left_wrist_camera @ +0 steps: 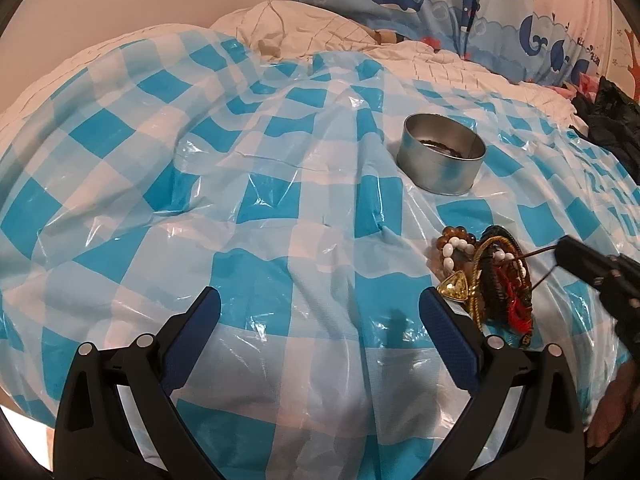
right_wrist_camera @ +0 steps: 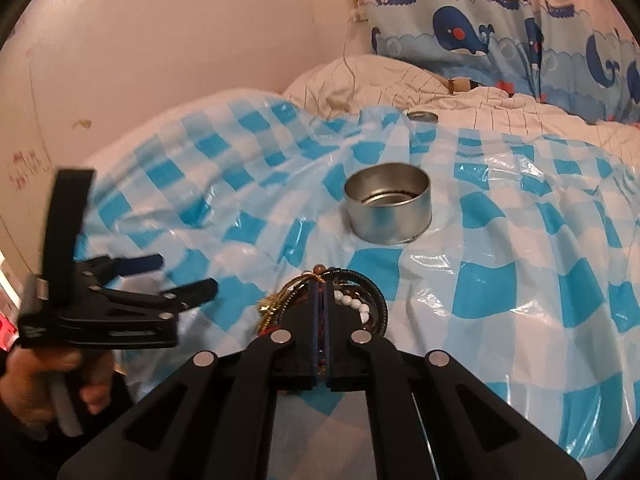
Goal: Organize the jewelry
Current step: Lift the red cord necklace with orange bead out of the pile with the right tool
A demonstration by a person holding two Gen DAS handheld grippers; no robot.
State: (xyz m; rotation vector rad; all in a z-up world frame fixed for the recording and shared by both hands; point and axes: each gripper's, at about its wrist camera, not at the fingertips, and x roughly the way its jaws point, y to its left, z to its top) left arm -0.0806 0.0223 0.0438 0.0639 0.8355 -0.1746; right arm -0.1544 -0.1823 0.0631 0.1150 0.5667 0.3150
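Note:
A pile of jewelry (left_wrist_camera: 486, 276) lies on the blue-and-white checked plastic sheet (left_wrist_camera: 240, 208): white beads, amber beads, a gold chain, dark cords. A round metal tin (left_wrist_camera: 442, 159) stands beyond it, with something dark inside. My left gripper (left_wrist_camera: 320, 304) is open and empty, just left of the pile. My right gripper (right_wrist_camera: 322, 286) is shut on a thin dark strand of the jewelry pile (right_wrist_camera: 348, 300); in the left wrist view it (left_wrist_camera: 560, 254) pulls the strand to the right. The tin (right_wrist_camera: 388, 208) stands straight ahead of it. The left gripper (right_wrist_camera: 176, 280) shows at left, open.
The sheet covers a rumpled white quilt (left_wrist_camera: 360, 36) on a bed. A whale-print curtain (left_wrist_camera: 460, 0) hangs behind. A tin lid (right_wrist_camera: 422, 117) lies at the sheet's far edge. Dark clothing (left_wrist_camera: 608, 120) lies at the right. A pink wall (right_wrist_camera: 160, 40) is at the left.

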